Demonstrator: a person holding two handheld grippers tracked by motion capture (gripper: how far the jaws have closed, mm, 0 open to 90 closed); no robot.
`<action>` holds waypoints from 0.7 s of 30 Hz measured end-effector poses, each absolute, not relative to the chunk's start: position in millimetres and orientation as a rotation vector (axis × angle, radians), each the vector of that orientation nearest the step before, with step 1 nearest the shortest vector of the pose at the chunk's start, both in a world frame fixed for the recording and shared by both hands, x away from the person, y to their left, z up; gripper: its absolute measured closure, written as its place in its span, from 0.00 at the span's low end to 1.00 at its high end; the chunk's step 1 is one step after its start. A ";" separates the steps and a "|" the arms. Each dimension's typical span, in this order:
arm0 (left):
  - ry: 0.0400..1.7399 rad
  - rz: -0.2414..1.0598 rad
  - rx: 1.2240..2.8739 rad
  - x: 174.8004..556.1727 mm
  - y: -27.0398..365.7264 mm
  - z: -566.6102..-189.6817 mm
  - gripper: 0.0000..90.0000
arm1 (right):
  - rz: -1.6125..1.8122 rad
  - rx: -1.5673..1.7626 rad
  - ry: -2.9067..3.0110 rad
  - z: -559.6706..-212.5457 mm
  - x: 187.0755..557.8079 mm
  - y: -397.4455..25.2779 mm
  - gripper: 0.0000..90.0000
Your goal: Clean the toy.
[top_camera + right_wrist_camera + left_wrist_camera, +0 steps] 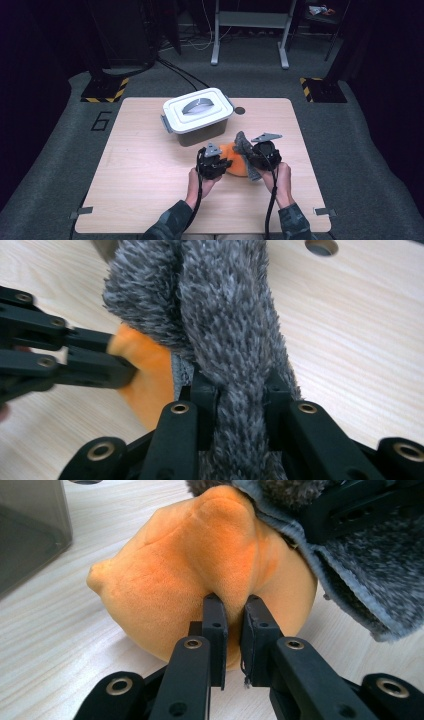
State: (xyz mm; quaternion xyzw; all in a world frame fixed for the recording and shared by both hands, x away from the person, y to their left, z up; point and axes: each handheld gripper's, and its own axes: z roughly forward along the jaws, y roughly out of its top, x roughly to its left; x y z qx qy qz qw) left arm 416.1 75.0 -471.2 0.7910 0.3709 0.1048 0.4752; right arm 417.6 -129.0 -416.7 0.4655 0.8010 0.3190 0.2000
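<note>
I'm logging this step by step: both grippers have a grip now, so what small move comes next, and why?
Probably ease the right gripper away: it pinches the fuzzy grey cloth that overlaps the soft orange plush toy, which the left gripper anchors.

Left gripper [220, 165] and right gripper [254, 156] side by side, jaws of both pinched nearly closed.

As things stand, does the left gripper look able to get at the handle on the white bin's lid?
Probably not yet. The left gripper is shut on the orange plush, so it would have to let go first. The path across the table to the lid handle looks free.
</note>
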 end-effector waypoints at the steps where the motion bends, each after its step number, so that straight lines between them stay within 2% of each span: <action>1: 0.907 0.256 1.932 416.2 74.8 -471.2 0.92 | 0.878 1.305 2.233 -418.4 418.4 -132.7 0.83; 21: 0.903 0.251 1.927 416.1 75.1 -472.7 0.91 | 0.826 1.540 2.199 -457.6 436.6 -173.5 0.83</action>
